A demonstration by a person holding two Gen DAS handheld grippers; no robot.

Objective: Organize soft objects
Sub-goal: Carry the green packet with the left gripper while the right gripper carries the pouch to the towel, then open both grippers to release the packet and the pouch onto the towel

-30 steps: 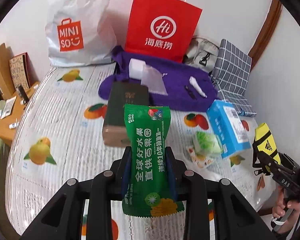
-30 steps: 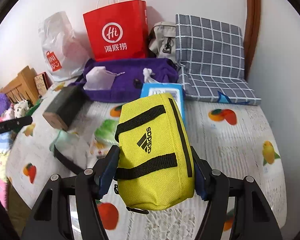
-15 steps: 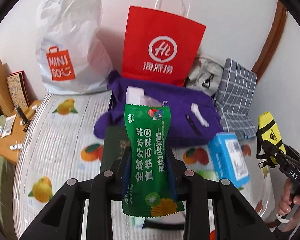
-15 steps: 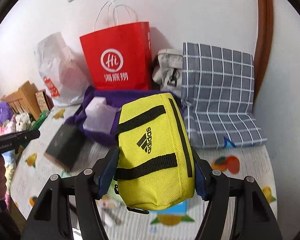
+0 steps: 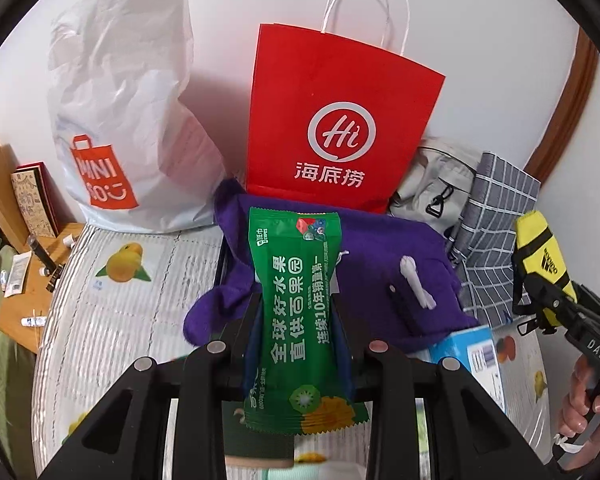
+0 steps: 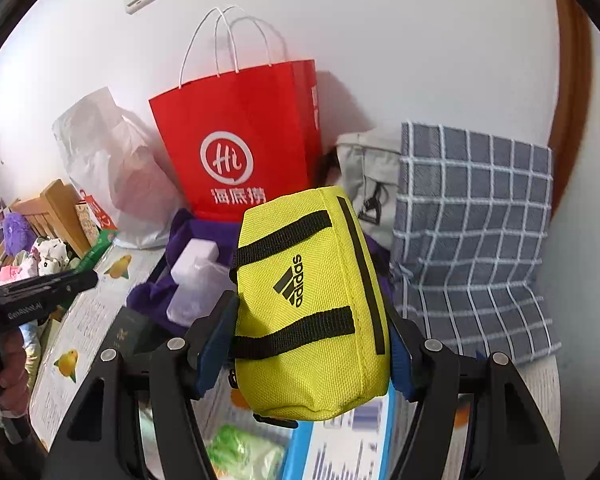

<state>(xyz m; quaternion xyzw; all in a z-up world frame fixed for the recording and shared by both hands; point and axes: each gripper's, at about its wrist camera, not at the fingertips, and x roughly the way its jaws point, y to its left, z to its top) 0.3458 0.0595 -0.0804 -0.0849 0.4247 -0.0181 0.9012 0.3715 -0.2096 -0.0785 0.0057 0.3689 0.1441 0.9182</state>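
My left gripper (image 5: 298, 332) is shut on a green tissue packet (image 5: 298, 304), held upright above the bed. My right gripper (image 6: 312, 332) is shut on a yellow pouch (image 6: 312, 304) with black straps; the same yellow pouch (image 5: 540, 256) shows at the right edge of the left wrist view, with a hand (image 5: 580, 400) on the handle below it. A red paper bag (image 5: 340, 120) stands against the wall ahead, beside a white plastic bag (image 5: 124, 112). A purple cloth (image 5: 380, 248) lies in front of them. The other gripper (image 6: 40, 292) shows at the left of the right wrist view.
A grey checked cushion (image 6: 472, 232) and a grey backpack (image 5: 436, 184) lean at the back right. A blue box (image 5: 476, 356), a dark box (image 6: 130, 332) and a green packet (image 6: 240, 452) lie on the fruit-print bedcover (image 5: 112, 312). A wooden side table (image 5: 20, 288) stands to the left.
Both grippers have risen and moved toward the wall with their loads; the red bag and white bag appear larger, and the bed items have slid down under the fingers.
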